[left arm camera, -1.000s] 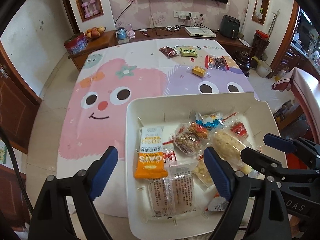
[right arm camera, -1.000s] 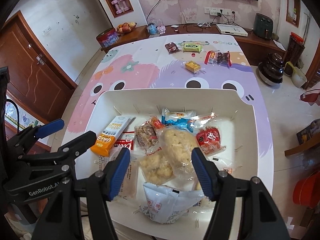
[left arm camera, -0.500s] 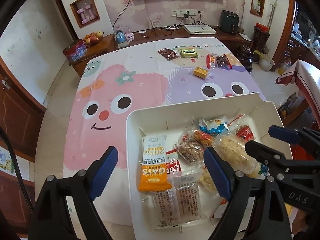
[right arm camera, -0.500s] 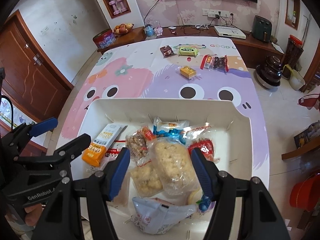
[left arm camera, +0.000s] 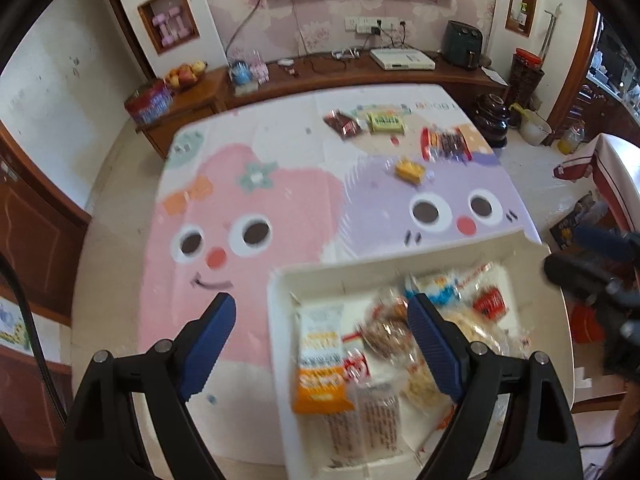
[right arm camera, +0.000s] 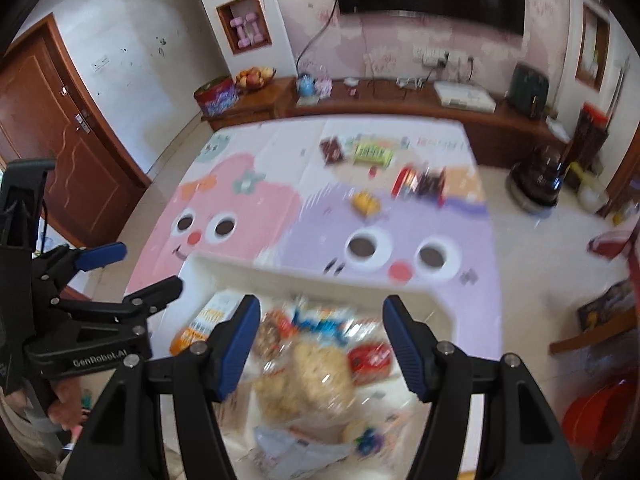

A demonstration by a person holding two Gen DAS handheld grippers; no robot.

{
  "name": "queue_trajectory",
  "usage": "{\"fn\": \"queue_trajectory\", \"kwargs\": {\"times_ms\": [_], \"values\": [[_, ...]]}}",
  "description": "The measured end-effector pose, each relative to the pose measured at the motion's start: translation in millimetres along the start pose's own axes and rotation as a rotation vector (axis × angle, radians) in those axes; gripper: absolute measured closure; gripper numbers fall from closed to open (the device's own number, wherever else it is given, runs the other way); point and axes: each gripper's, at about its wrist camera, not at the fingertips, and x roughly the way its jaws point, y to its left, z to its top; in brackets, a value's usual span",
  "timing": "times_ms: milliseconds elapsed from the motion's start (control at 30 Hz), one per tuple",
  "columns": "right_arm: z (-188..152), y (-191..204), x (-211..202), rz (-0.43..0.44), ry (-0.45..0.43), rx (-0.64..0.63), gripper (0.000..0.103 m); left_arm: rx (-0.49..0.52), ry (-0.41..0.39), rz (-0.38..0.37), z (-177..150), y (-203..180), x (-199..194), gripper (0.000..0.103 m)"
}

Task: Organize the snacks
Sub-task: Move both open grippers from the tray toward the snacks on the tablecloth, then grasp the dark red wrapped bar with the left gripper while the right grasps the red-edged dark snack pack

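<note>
A white tray (left arm camera: 280, 292) (right arm camera: 224, 268) at the near end of the table holds several wrapped snacks, among them an orange-and-white oats bar (left arm camera: 322, 360) and a clear bag of pale puffs (right arm camera: 320, 372). My left gripper (left arm camera: 320, 344) hovers open above the tray's left rim with nothing between its blue pads. My right gripper (right arm camera: 320, 344) hangs open above the tray's middle, also with nothing in it. Far across the table lie a dark red pack (left arm camera: 342, 124), a green pack (left arm camera: 386, 122), a red-ended pack (left arm camera: 444, 144) and a small yellow pack (left arm camera: 409, 170).
The table wears a cloth (left arm camera: 248, 200) with pink and purple cartoon faces. A wooden sideboard (left arm camera: 320, 76) with a fruit bowl (left arm camera: 184, 76) and a tin runs along the far wall. A person's hand (right arm camera: 60, 404) holds the left gripper's handle.
Both grippers have lifted and drawn back from the tray, so it sits lower and smaller in view and more tablecloth shows. Jaw widths are unchanged. The snacks have not moved.
</note>
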Motion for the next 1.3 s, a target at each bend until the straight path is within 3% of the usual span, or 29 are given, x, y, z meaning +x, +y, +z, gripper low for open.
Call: {"fn": "queue_trajectory", "kwargs": {"times_ms": [333, 533, 700, 933, 1100, 1300], "values": [[105, -30, -52, -0.066, -0.132, -0.011, 0.039, 0.069, -0.119, 0.123, 95, 21, -45, 0.016], [166, -57, -35, -0.089, -0.107, 0.029, 0.039, 0.089, -0.159, 0.176, 155, 23, -45, 0.016], [194, -88, 31, -0.107, 0.008, 0.087, 0.039, 0.108, -0.059, 0.150, 206, 15, 13, 0.016], [189, -132, 139, -0.082, 0.169, 0.201, 0.039, 0.035, 0.092, 0.113, 253, 9, 131, 0.016], [171, -160, 200, -0.070, 0.245, 0.275, 0.039, 0.004, 0.147, 0.104, 261, -3, 204, 0.021], [154, -174, 242, -0.052, 0.296, 0.316, 0.039, -0.050, 0.195, 0.071, 262, -15, 268, 0.023]]}}
